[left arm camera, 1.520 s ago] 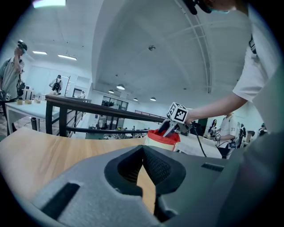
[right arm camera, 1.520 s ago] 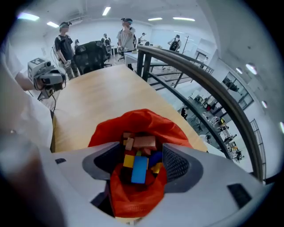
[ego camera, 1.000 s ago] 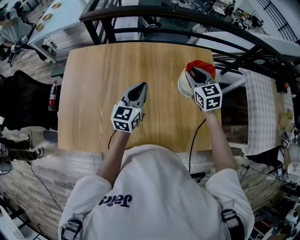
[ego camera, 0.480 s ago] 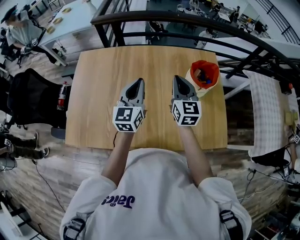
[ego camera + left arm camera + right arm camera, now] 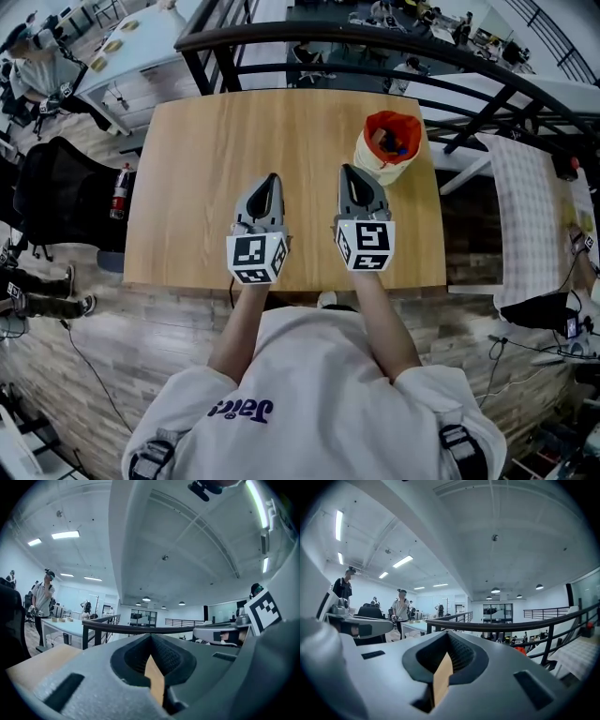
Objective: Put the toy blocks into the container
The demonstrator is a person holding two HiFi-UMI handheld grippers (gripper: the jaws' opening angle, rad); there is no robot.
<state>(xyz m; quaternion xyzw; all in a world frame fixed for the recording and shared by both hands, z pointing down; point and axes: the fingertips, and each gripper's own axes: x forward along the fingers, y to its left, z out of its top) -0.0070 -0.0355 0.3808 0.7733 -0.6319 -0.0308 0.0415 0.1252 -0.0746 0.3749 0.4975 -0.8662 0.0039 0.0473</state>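
The container (image 5: 389, 145), a cream pot with a red lining, stands at the table's far right with coloured toy blocks (image 5: 392, 142) inside it. No block lies loose on the wooden table (image 5: 206, 141). My left gripper (image 5: 270, 178) and right gripper (image 5: 348, 170) hover side by side over the table's near middle, pointing away from me. Both are shut with nothing between the jaws. The right gripper sits to the near left of the container, apart from it. In the right gripper view the container (image 5: 520, 650) shows only as a red speck beyond the rail.
A black railing (image 5: 309, 37) curves behind the table's far edge. A dark chair with a bottle (image 5: 117, 192) stands to the left, and a checked cloth (image 5: 525, 216) lies to the right. People stand at distant tables (image 5: 401, 606).
My right gripper has drawn back from over the container to the near left and now sits beside the left gripper. The left gripper has barely moved.
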